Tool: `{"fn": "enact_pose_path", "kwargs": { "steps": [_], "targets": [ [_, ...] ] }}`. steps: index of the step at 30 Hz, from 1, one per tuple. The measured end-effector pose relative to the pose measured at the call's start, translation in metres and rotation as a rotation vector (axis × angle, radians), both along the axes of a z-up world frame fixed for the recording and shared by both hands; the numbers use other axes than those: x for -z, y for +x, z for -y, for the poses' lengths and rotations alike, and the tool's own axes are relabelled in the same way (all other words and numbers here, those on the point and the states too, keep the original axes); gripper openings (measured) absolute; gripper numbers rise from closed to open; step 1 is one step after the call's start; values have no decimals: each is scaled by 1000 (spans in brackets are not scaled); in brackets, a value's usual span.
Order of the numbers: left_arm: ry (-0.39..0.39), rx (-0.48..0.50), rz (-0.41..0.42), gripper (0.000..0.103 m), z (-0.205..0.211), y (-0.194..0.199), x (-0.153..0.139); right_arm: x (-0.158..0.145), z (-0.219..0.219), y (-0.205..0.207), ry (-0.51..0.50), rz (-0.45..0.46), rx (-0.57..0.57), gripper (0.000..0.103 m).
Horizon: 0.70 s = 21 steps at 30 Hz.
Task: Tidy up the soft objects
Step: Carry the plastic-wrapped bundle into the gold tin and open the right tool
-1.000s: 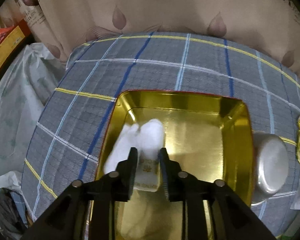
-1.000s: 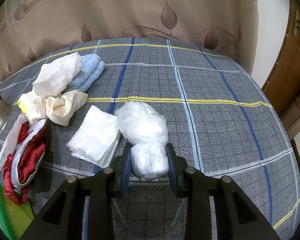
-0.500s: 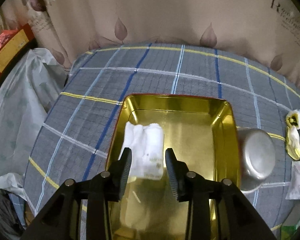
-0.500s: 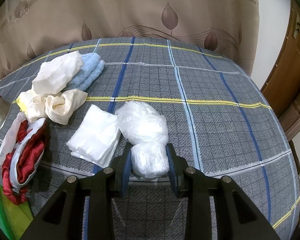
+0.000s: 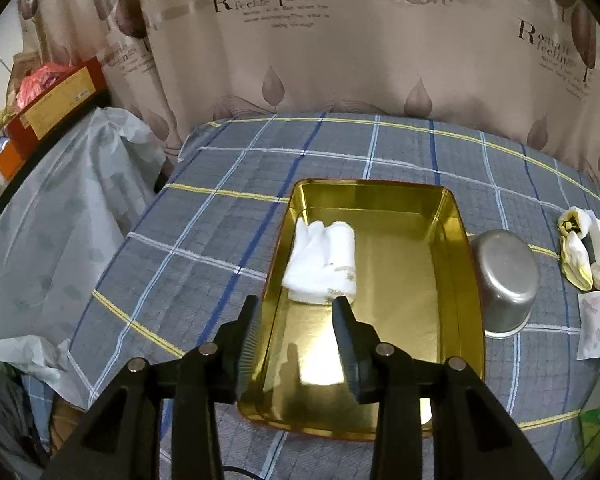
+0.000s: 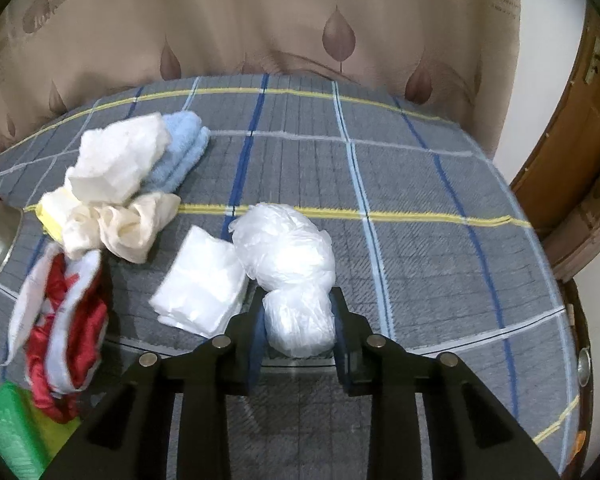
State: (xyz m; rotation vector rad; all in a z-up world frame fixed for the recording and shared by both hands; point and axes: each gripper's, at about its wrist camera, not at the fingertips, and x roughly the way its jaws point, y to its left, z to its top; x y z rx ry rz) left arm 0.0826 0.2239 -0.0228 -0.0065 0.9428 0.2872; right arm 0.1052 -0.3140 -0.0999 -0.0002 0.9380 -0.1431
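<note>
In the left wrist view a folded white cloth (image 5: 324,266) lies in the left part of a gold rectangular tray (image 5: 458,264) on the plaid table. My left gripper (image 5: 296,320) is open and empty, raised above and behind the cloth. In the right wrist view my right gripper (image 6: 298,320) is shut on the near end of a crumpled clear plastic bag (image 6: 288,256). Beside it lie a white folded tissue stack (image 6: 200,284), a cream cloth (image 6: 132,224), a white cloth (image 6: 116,160), a blue towel (image 6: 180,156) and a red and white cloth (image 6: 64,320).
An upturned steel bowl (image 5: 504,280) stands right of the tray, with yellow-white cloths (image 5: 576,256) and a tissue pack (image 5: 598,330) beyond. A green packet (image 6: 8,428) lies at the table's near left. A curtain hangs behind; a wooden door (image 6: 580,140) is right.
My left gripper let go of the white cloth, opened, and drew back and up from the tray. My right gripper stayed shut on the plastic bag, almost still.
</note>
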Motion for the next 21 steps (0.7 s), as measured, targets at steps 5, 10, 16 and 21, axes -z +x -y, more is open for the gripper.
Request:
{"fn": "enact_pose_path", "kwargs": {
  "steps": [5, 10, 16, 21],
  "targets": [
    [-33, -48, 5, 37, -15, -7, 4, -32, -9, -5, -23, 25, 5, 26],
    [-31, -104, 21, 37, -30, -14, 6, -74, -34, -9, -5, 79, -42, 26],
    [-39, -142, 30, 37, -43, -20, 8, -114, -109, -1, 21, 112, -212, 26],
    [-28, -175, 54, 37, -53, -26, 5, -119, -184, 7, 24, 89, -359, 26]
  ]
}}
